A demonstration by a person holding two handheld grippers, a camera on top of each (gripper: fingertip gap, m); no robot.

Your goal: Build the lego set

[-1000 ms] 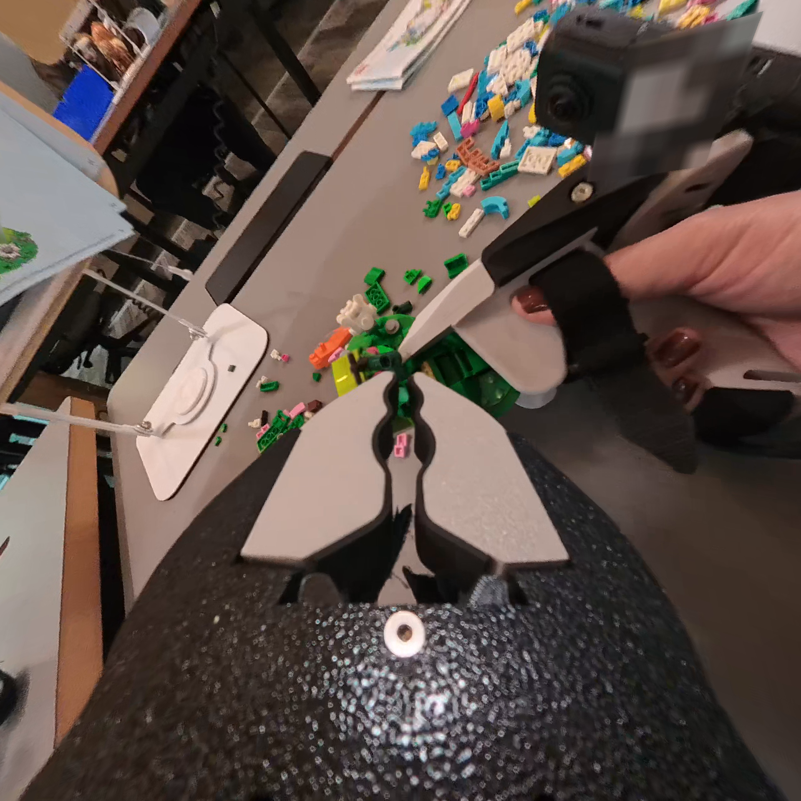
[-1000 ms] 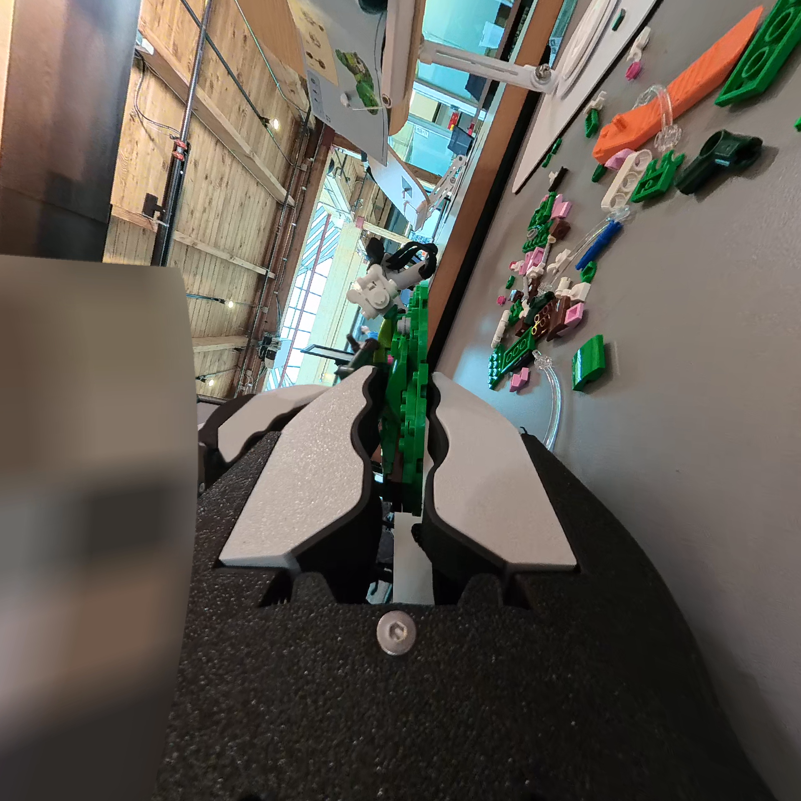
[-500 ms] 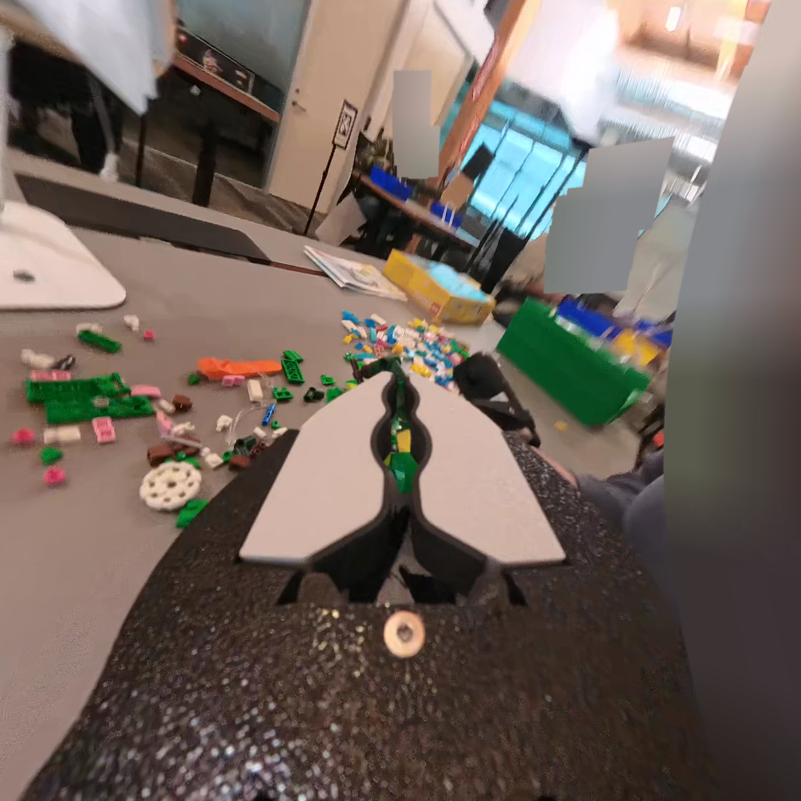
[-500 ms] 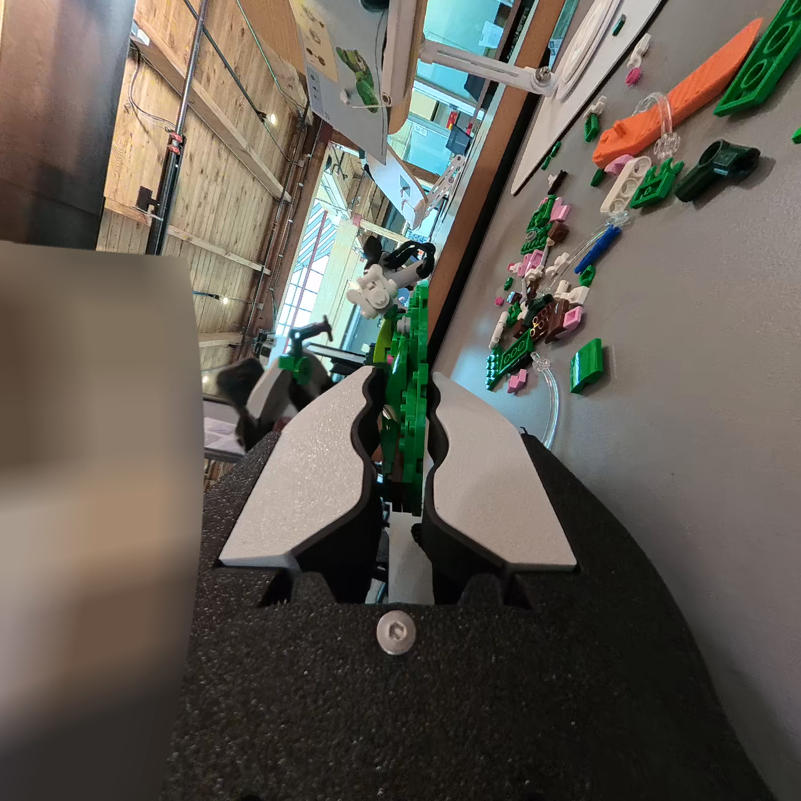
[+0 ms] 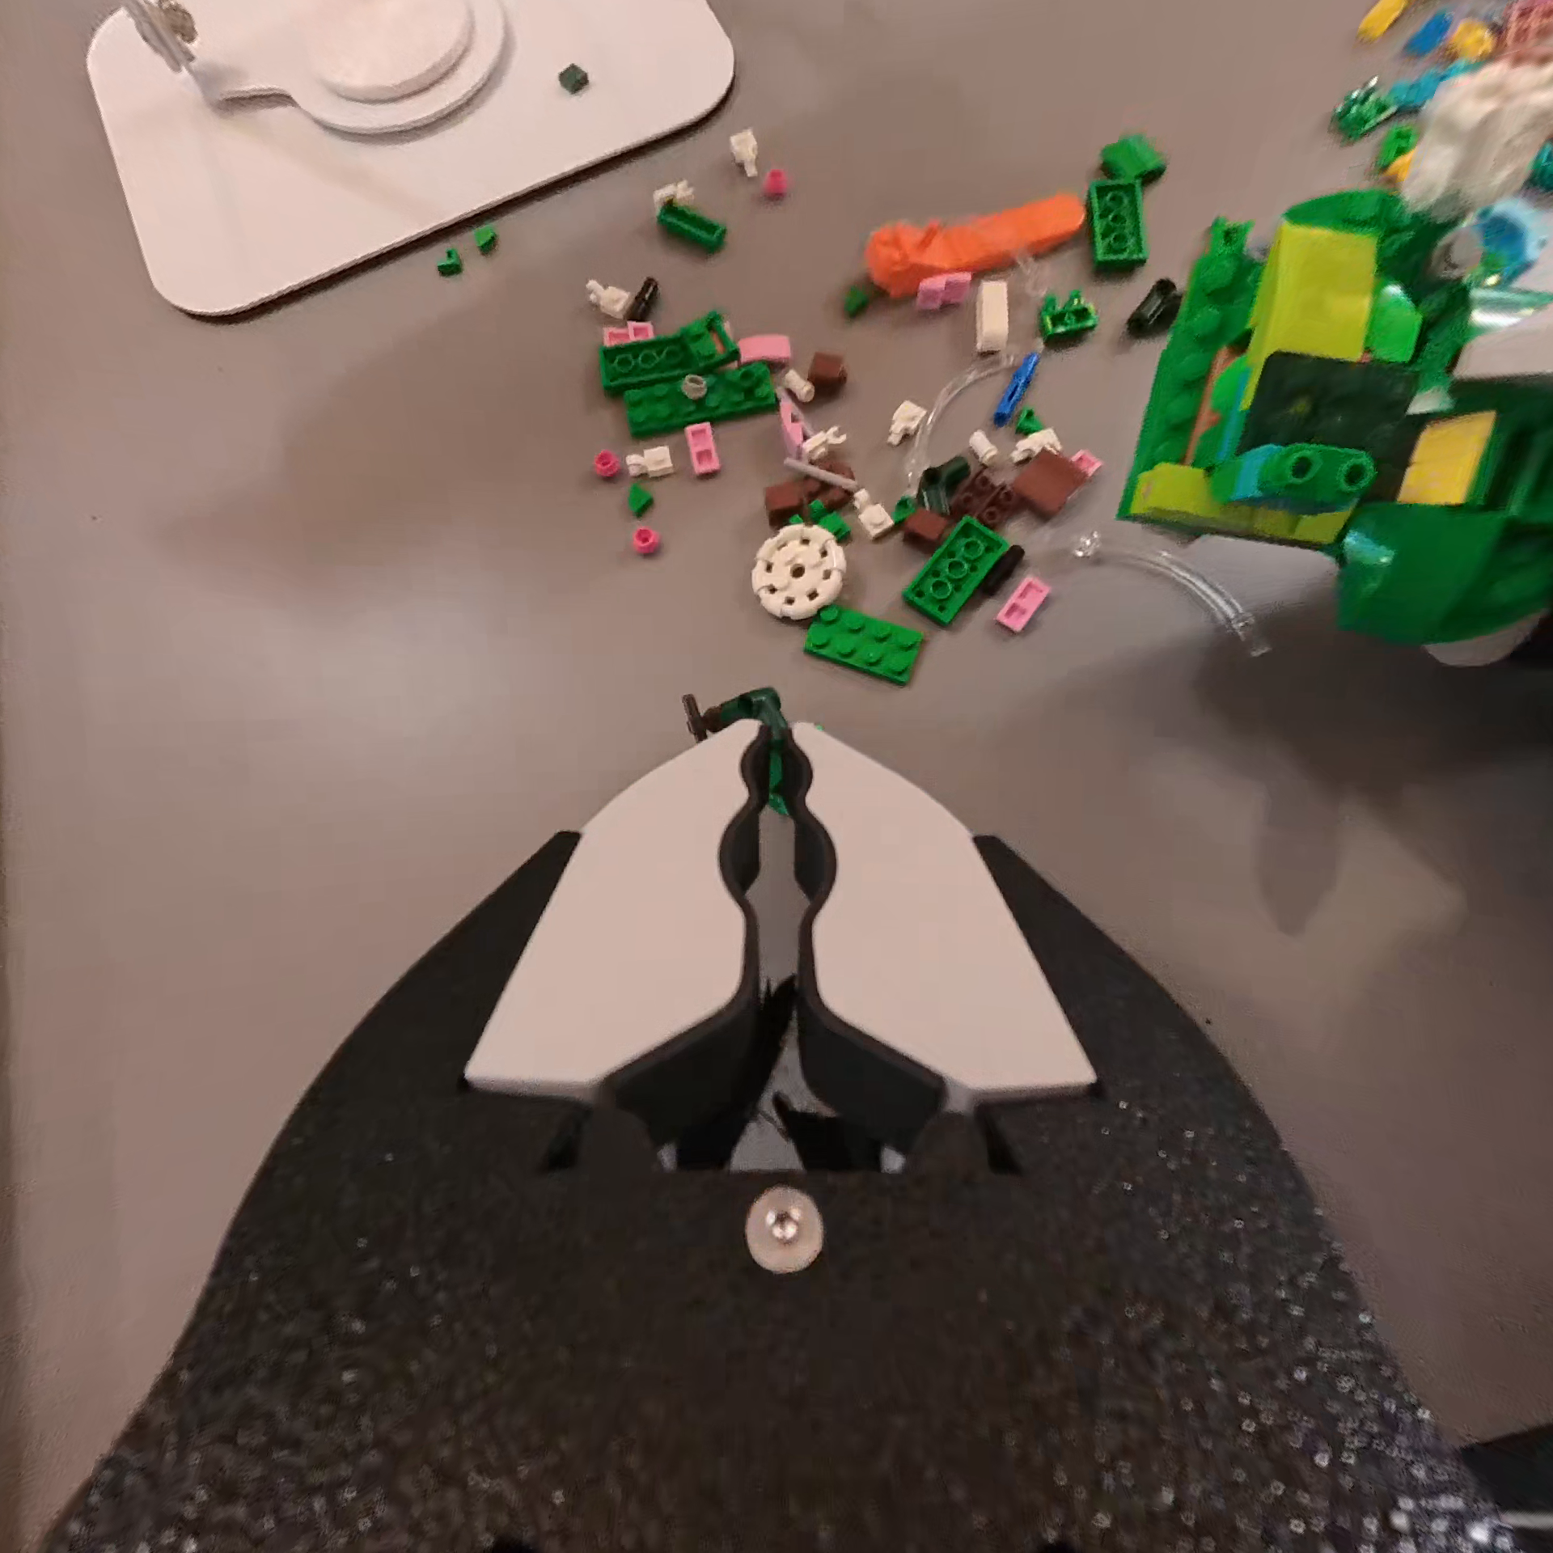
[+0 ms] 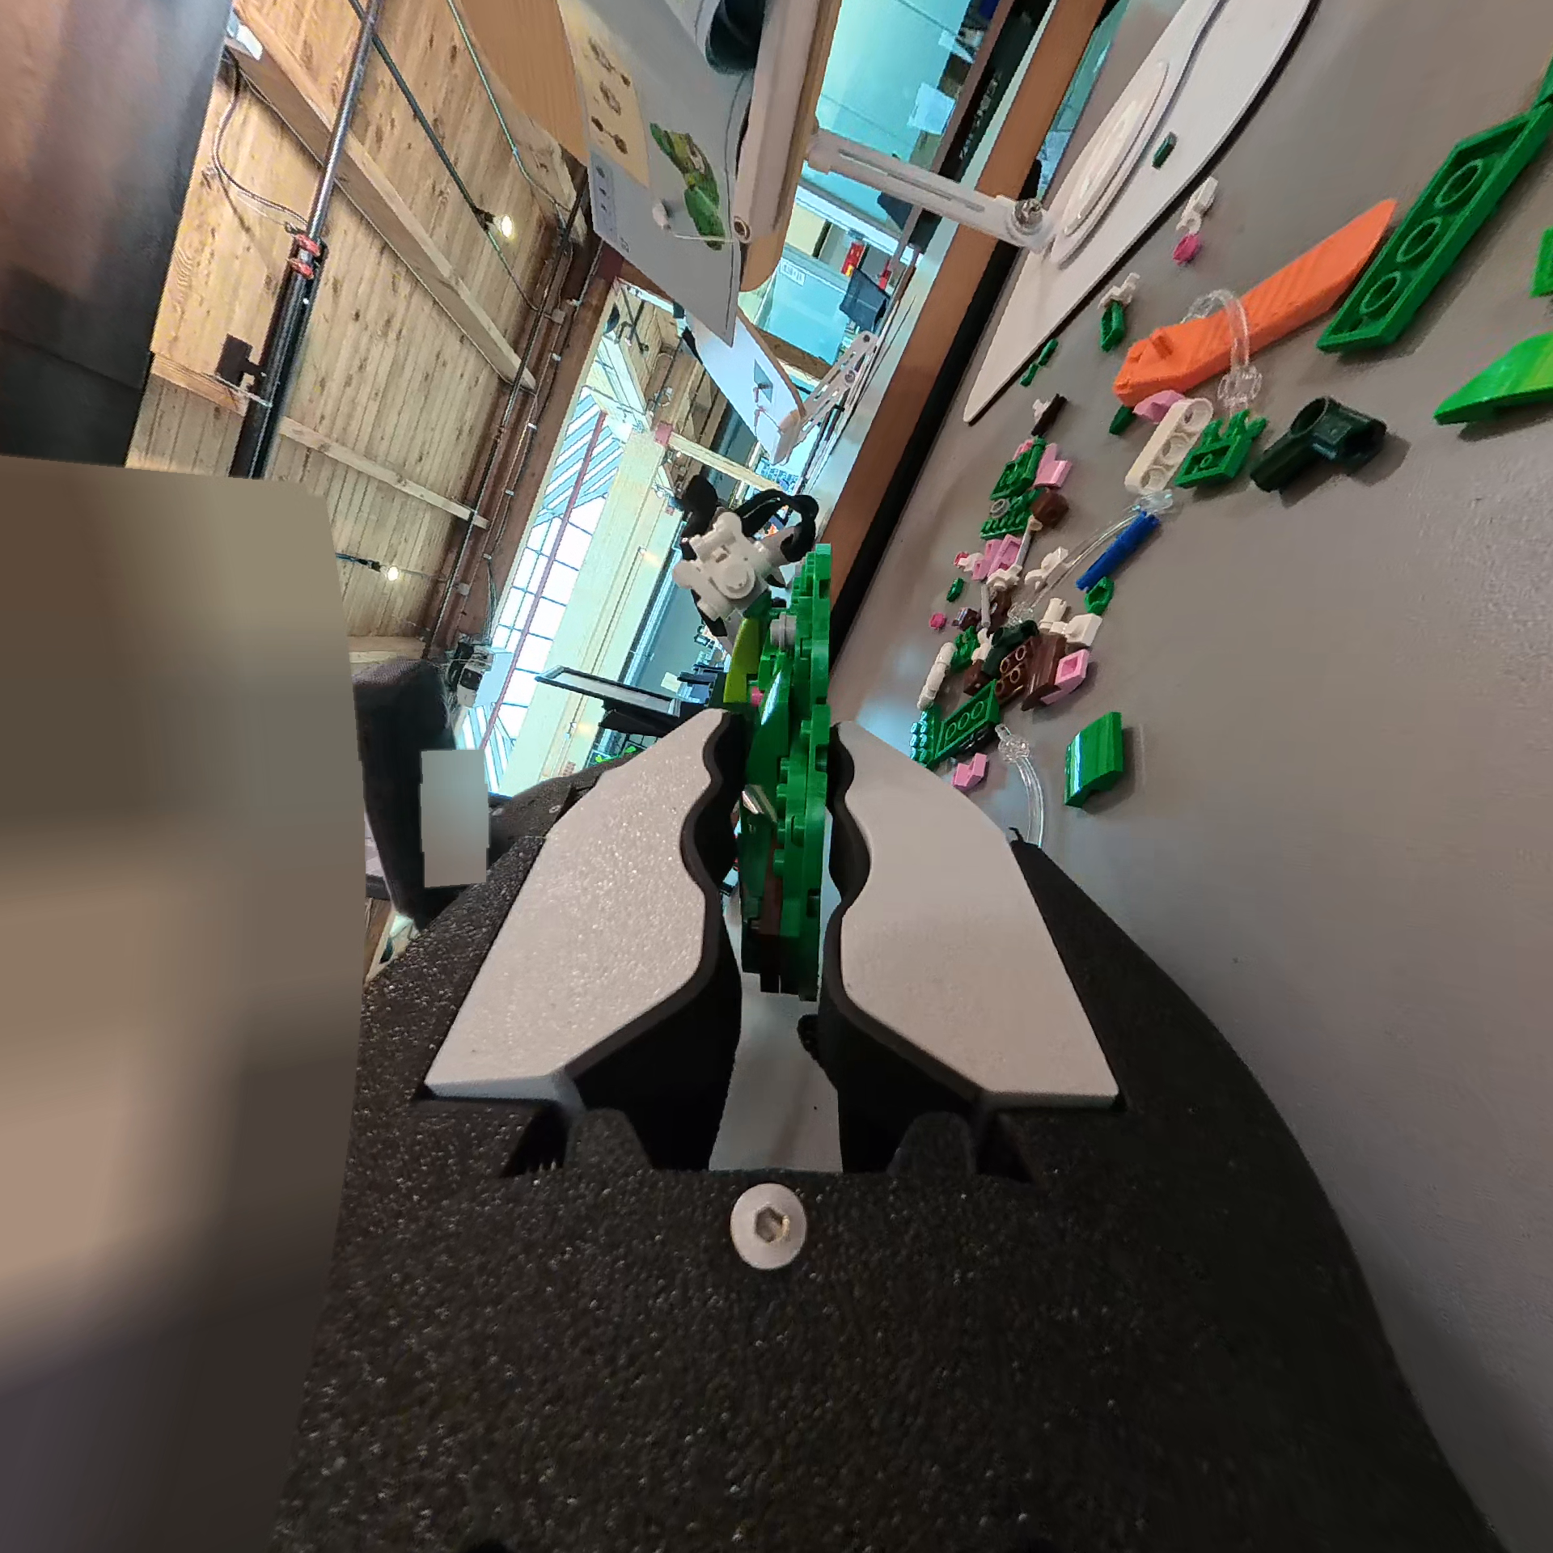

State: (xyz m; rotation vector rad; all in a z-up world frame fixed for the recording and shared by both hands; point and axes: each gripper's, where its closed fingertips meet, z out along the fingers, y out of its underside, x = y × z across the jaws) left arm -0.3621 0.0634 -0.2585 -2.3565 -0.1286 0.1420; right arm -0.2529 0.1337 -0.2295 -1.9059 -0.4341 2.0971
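Left claw (image 5: 777, 739) hides most of dark-green piece (image 5: 760, 706).

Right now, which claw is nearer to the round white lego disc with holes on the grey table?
Left. The left claw, shut on a small dark green piece, hovers just short of the disc. The right claw holds the green build off to the side.

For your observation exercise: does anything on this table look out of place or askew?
One small dark green piece sits alone on the white stand base, apart from the loose bricks on the grey table. The green build, clamped in the right gripper, is held edge-on, not flat.
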